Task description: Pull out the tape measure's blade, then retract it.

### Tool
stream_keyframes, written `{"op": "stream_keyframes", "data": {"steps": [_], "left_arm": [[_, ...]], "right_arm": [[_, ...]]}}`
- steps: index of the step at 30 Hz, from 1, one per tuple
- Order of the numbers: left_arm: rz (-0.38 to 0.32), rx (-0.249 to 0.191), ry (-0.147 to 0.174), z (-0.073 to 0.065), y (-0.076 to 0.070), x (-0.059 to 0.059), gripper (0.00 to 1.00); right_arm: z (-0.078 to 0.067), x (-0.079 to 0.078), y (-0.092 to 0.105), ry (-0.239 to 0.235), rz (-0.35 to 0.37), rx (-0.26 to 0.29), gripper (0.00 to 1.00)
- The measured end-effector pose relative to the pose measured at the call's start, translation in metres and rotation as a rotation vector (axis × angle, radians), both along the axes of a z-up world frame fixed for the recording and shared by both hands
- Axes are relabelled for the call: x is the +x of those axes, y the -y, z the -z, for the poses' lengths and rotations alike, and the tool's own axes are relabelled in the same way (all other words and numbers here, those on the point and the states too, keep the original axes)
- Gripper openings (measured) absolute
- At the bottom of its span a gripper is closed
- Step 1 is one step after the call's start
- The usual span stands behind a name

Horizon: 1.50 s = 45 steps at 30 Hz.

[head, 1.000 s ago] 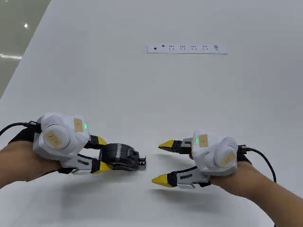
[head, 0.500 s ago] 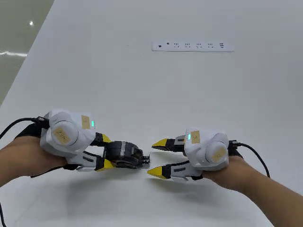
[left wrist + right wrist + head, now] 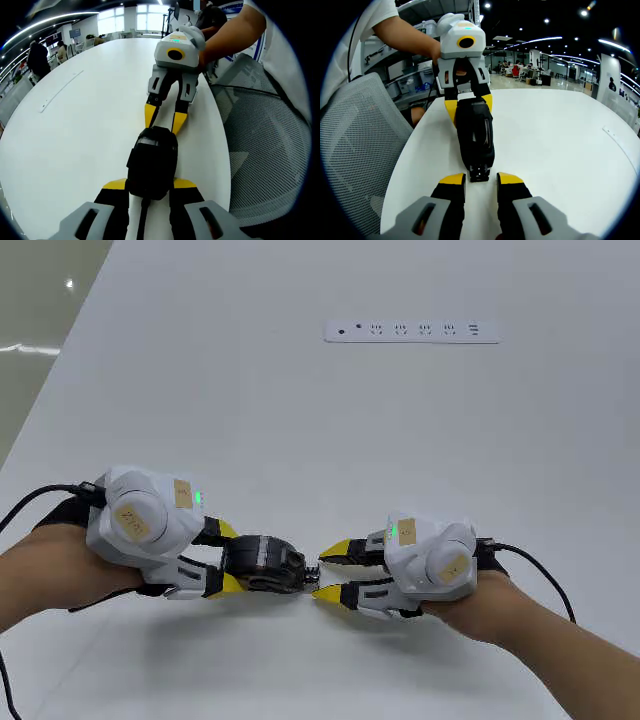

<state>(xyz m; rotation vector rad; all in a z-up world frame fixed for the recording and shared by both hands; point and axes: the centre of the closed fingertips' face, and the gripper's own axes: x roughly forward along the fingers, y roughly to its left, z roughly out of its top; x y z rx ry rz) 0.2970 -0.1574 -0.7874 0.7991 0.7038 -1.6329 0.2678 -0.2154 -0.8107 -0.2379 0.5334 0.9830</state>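
The left gripper clamps its yellow-tipped jaws on both flanks of a black, rounded plastic tape measure, which lies on its side on the white tabletop with the blade fully wound in. The right gripper faces it with its jaws partly open. Its tips stand just either side of the small metal end hook at the case's mouth and grip nothing. A second earlier the right gripper was well apart from the case with its jaws spread wider. Broad bare table stretches ahead to a long white power strip. The table's edge drops to glossy flooring at far left, and a grey mesh chair stands behind the person.
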Motion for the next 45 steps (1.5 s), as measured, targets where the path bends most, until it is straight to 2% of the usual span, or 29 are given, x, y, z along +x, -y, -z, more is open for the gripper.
{"op": "stream_keyframes", "data": {"steps": [12, 21, 26, 40, 45], "left_arm": [[0.0, 0.005, -0.004, 0.001, -0.001, 0.002, 0.28], [0.001, 0.003, -0.004, 0.002, 0.0, 0.003, 0.28], [0.002, 0.003, -0.005, 0.001, 0.0, 0.002, 0.28], [0.026, 0.002, 0.009, 0.001, 0.001, 0.002, 0.27], [0.04, 0.002, 0.016, 0.001, 0.0, 0.001, 0.27]], "right_arm": [[0.002, 0.003, -0.007, 0.006, -0.017, 0.01, 0.18], [0.005, 0.004, -0.011, -0.008, -0.029, 0.024, 0.17], [0.005, 0.003, -0.012, 0.006, -0.048, 0.017, 0.16], [0.005, 0.002, -0.011, 0.018, -0.056, -0.002, 0.12], [0.005, 0.0, -0.012, 0.006, -0.058, -0.001, 0.12]]}}
